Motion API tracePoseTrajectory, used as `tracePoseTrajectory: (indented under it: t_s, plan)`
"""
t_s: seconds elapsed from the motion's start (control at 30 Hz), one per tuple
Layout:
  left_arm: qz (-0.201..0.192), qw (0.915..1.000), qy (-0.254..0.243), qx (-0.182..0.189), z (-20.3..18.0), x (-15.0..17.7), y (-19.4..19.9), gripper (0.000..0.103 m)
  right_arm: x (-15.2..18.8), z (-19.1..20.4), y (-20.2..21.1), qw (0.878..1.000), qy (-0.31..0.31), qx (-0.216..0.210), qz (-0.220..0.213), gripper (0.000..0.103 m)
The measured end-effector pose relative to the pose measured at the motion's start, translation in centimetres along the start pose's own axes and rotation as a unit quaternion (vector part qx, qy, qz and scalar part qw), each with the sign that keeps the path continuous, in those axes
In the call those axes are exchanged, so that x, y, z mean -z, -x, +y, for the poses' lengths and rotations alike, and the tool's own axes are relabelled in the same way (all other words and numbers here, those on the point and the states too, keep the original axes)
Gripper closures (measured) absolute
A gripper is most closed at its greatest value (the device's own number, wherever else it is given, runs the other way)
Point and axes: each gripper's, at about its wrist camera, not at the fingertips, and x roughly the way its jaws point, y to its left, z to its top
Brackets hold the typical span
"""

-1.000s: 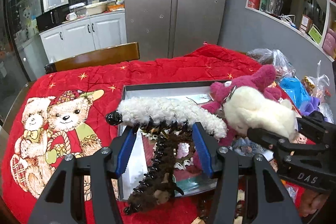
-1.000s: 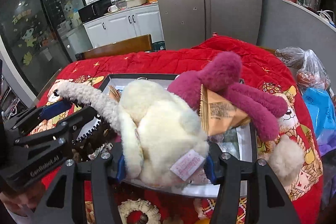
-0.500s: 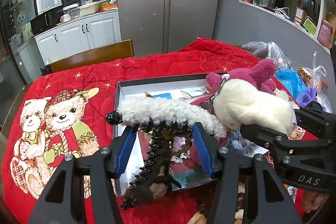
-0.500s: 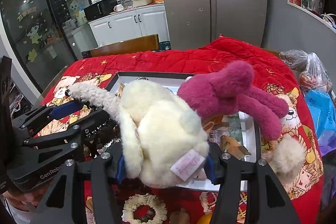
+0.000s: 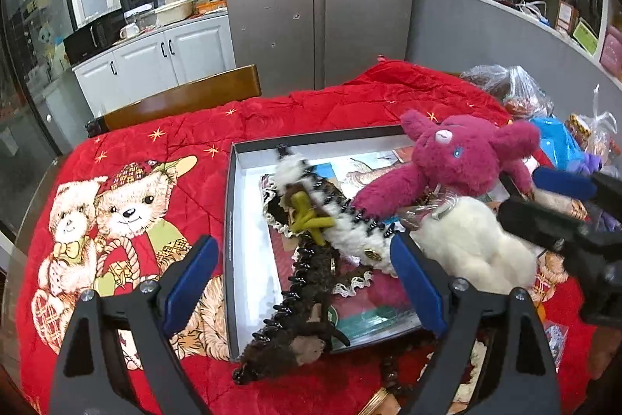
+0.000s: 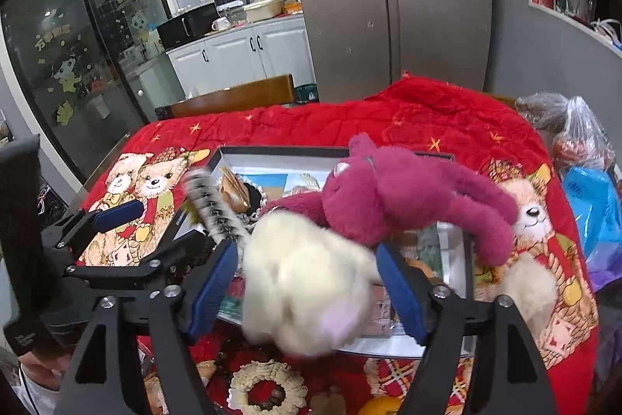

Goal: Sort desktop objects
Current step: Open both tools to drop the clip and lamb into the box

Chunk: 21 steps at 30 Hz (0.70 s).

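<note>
Clutter fills the shallow grey box (image 5: 233, 220) on the red bear-print quilt (image 5: 311, 104): a white fuzzy hair claw (image 5: 342, 220) lies across a brown one (image 5: 307, 298) that juts over the near rim, with a green clip (image 5: 311, 216), lace and printed cards under them. The left gripper (image 5: 303, 282) hangs above the box's near edge, its blue-padded jaws spread wide with nothing between them. The right gripper (image 6: 307, 294) is also spread; the blurred cream plush (image 6: 307, 282) sits between its pads, and whether they still touch it cannot be told. A magenta plush (image 6: 404, 201) rests against the cream one, over the box's right side. Near the right gripper on the quilt lie a cream woven ring (image 6: 268, 387) and an orange fruit (image 6: 379, 405). Plastic bags (image 6: 579, 135) crowd the quilt's right edge, and a wooden chair back (image 5: 182, 96) stands behind.
</note>
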Motion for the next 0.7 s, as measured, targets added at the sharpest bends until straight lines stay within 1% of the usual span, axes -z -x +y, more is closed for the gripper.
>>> tracePoseTrajectory:
  t_s: [0.13, 0.3, 0.47, 0.57, 0.67, 0.7]
  plan:
    - [-0.002, 1.0000, -0.004, -0.001, -0.3, 0.0, 0.1, 0.012, -0.3, -0.2, 0.9, 1.000, 0.005, 0.010, -0.014, 0.022]
    - [-0.007, 1.0000, -0.006, -0.002, -0.3, 0.1, 0.4, 0.012, -0.4, -0.3, 0.8, 1.000, 0.007, 0.006, -0.010, 0.022]
    - [-0.007, 1.0000, -0.001, 0.002, -0.1, 0.0, 0.6, 0.012, -0.2, 0.3, 0.6, 1.000, 0.020, 0.001, -0.003, 0.022]
    - [-0.010, 0.9999, 0.001, 0.005, 0.1, 0.0, 0.8, 0.012, 0.0, 0.7, 0.5, 1.000, 0.026, 0.013, 0.000, 0.022]
    - [-0.014, 0.9999, -0.002, 0.005, 0.2, 0.0, 1.1, 0.012, 0.0, 1.0, 0.8, 0.999, 0.031, 0.033, -0.011, 0.022]
    - [-0.016, 0.9999, -0.002, 0.005, 0.2, -0.1, 1.3, 0.012, -0.1, 1.0, 0.9, 0.999, 0.030, 0.034, -0.012, 0.022]
